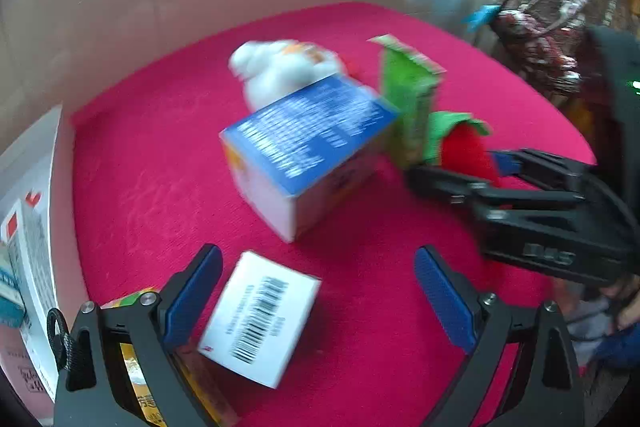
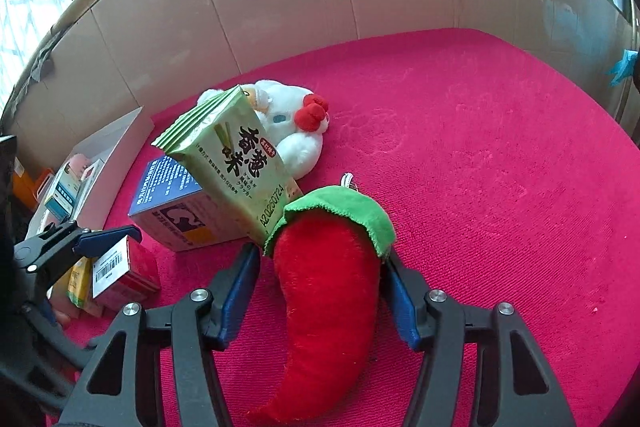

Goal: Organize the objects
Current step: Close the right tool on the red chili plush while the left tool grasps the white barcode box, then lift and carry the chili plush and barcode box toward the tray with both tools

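Presently, right hand-held gripper [image 2: 320, 291]: fingers straddling plush chili [image 2: 324, 303], not visibly pinching; soft, light, best gripped mid-body. Left hand-held gripper [image 1: 320, 307]: spread wide over barcoded box [image 1: 260, 319]; stiff, light. At 11 o'clock: green snack packet [image 2: 236, 163], blue carton [image 2: 176, 207], white plush [image 2: 288, 123]. White tray [image 2: 116, 147] holds small boxes.

We see red plush chili [image 2: 328, 299], green cap, lying mid-cloth | green snack pack [image 2: 236, 163] leaning on blue box [image 2: 176, 211]
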A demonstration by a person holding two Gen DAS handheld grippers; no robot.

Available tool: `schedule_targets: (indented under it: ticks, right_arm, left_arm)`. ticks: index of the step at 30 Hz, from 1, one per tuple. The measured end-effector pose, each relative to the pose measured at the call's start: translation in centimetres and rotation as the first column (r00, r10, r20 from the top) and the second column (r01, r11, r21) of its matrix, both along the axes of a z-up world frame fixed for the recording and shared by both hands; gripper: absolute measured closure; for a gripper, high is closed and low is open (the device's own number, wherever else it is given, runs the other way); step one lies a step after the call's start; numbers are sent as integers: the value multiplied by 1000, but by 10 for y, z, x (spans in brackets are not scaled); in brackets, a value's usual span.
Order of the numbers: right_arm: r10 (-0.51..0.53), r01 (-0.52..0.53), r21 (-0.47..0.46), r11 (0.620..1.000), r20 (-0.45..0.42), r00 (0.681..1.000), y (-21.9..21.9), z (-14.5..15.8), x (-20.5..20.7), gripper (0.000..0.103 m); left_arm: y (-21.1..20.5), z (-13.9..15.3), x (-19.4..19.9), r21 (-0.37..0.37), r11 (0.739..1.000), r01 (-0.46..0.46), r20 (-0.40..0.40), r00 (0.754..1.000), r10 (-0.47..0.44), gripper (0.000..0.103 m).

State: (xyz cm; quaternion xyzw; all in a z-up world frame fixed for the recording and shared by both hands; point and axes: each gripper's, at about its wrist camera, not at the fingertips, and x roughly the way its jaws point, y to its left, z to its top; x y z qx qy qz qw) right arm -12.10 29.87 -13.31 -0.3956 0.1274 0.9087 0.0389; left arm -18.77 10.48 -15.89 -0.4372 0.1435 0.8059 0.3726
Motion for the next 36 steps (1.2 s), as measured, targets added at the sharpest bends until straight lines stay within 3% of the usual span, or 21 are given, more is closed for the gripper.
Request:
schedule_targets:
  ticks: [6, 9, 11, 16, 23, 27, 36]
  right_arm:
    - [-2, 2, 4, 1000, 1, 1000, 0, 1, 1, 41]
    - [-3, 3, 7, 1000, 1, 1000, -1, 1, 1, 47]
    - [1, -1, 5, 1000, -2, 1000, -2, 1, 1, 52]
    - [5, -5, 6, 1000, -7, 1000, -1, 1, 4, 60]
    - [-40, 43, 42, 998, -51, 998, -1, 8, 13, 65]
    - [-55, 64, 72, 995, -115, 992, -5, 17, 23, 65]
    - [-46, 88, 179, 980, -229, 972, -23, 35, 41, 66]
  left_arm:
    - [-9, -1, 3, -7, 1000, -4, 4, 1000, 4, 13]
    - [-12, -2, 9, -38, 999, -23, -32, 999, 22, 28]
    - [-13, -3, 12, -58, 997, -49, -66, 997, 45, 44]
    - [-23, 0, 14, -29, 993, -112, -99, 989, 109, 66]
    - [-17, 1, 36, -33, 994, -101, -213, 973, 92, 70]
    - [-17, 11, 49, -14, 994, -106, -293, 951, 97, 70]
    - [-20, 27, 45, 96, 978, -186, -317, 925, 207, 71]
